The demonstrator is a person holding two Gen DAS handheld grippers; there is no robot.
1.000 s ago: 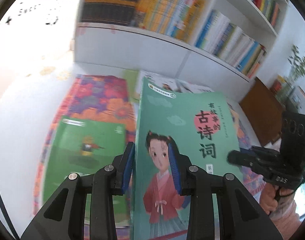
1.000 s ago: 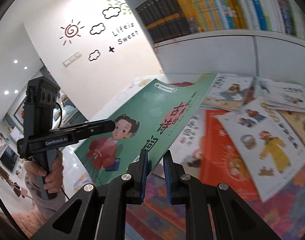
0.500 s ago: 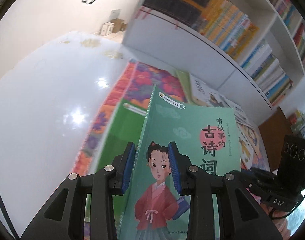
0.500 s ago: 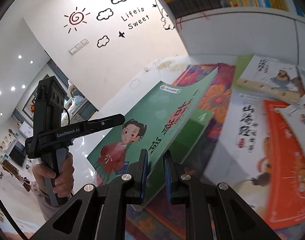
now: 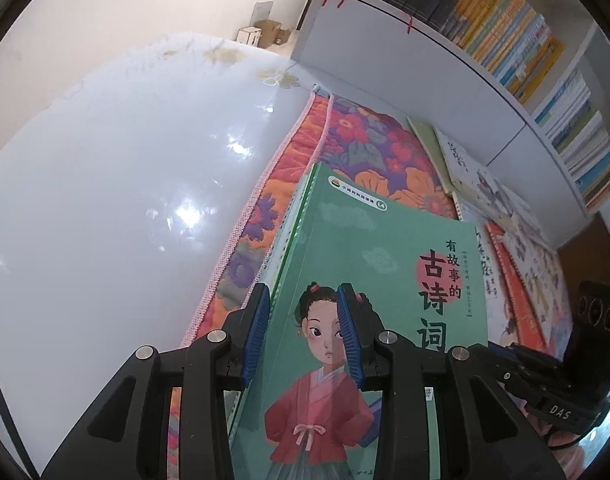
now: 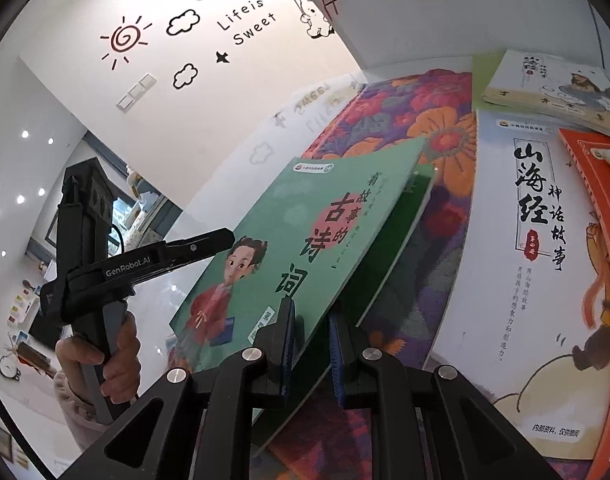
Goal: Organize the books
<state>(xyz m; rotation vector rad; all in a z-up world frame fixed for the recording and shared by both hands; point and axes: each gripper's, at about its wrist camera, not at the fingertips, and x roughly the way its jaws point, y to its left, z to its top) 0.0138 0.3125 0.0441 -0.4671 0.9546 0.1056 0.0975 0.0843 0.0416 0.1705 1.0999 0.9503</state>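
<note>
We found both views bright and evenly lit — ceiling spotlights (image 6: 21,199) glowed at the far left, and their glare spotted the glossy white floor (image 5: 185,212). Fisheye bending curved the bookshelf (image 5: 517,40) and darkened the corners — near gripper parts looked slightly soft, book covers sharp.

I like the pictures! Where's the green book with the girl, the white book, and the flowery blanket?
Green book (image 5: 369,248): left wrist view, upper cover.
White book (image 6: 501,280): right wrist view, cover middle.
Flowery blanket (image 5: 357,140): left wrist view, bare patch.
</note>
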